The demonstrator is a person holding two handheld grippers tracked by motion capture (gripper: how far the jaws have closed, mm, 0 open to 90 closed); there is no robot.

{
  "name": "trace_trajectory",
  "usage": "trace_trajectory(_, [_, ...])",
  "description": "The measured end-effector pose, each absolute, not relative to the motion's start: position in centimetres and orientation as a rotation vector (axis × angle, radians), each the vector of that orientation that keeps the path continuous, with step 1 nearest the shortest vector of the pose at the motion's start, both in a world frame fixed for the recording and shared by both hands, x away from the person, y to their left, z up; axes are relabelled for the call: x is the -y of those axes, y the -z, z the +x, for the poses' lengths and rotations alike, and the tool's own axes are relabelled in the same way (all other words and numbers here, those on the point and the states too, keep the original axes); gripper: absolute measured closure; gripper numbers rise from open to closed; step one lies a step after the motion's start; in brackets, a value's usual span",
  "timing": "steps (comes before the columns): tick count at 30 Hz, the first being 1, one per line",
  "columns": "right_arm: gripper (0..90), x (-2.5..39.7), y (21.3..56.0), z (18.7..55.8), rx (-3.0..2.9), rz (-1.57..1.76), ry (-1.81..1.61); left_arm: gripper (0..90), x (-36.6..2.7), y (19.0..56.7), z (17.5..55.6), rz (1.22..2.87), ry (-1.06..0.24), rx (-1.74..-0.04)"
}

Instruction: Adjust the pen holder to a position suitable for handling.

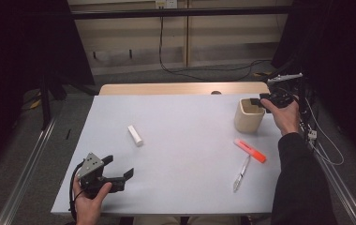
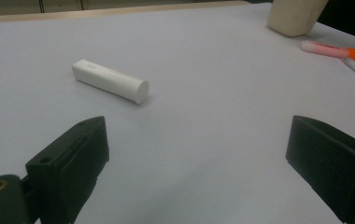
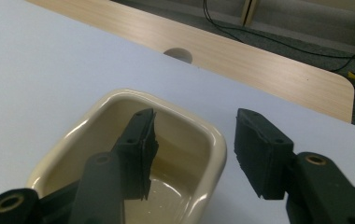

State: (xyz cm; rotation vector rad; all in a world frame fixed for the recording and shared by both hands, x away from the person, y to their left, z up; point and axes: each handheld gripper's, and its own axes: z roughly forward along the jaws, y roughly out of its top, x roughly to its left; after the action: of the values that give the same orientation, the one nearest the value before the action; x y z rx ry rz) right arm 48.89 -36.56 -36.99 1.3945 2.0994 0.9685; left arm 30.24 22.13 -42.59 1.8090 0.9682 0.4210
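1. Your right gripper (image 1: 259, 101) is at the far right of the table (image 1: 185, 140), at the rim of the cream cup (image 1: 249, 115). Its jaws stand apart, straddling the cup's near wall: one jaw is inside the cup, the other outside. They have not closed on the wall.
2. The cup stands upright with its mouth up.
3. Your left gripper (image 1: 118, 172) is at the near left corner, jaws wide apart and holding nothing.
4. A white cylinder (image 2: 110, 80) lies on its side ahead of the left gripper, well apart from it.
5. An orange-and-pink marker (image 1: 250, 151) lies just in front of the cup, with a pen (image 1: 241, 173) beside it.
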Motion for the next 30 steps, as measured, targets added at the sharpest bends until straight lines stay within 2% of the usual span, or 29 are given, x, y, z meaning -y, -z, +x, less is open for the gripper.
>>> trace_trajectory(5, [52.2,36.5,37.6,49.1,-2.132,1.392,-0.936,6.2,-22.1,42.6,30.3,1.812,-0.419,-0.973])
trace_trajectory(6, [56.2,36.5,38.0,49.3,-2.151,1.409,-0.933,6.3,-22.1,42.6,30.3,1.815,-0.421,-0.974])
trace_trajectory(9, [59.1,36.5,38.4,49.6,-2.158,1.41,-0.922,6.3,-22.1,42.6,30.2,1.817,-0.42,-0.974])
trace_trajectory(30, [71.9,37.2,38.7,49.9,-2.208,1.344,-0.905,6.3,-22.2,42.7,30.3,1.815,-0.427,-0.982])
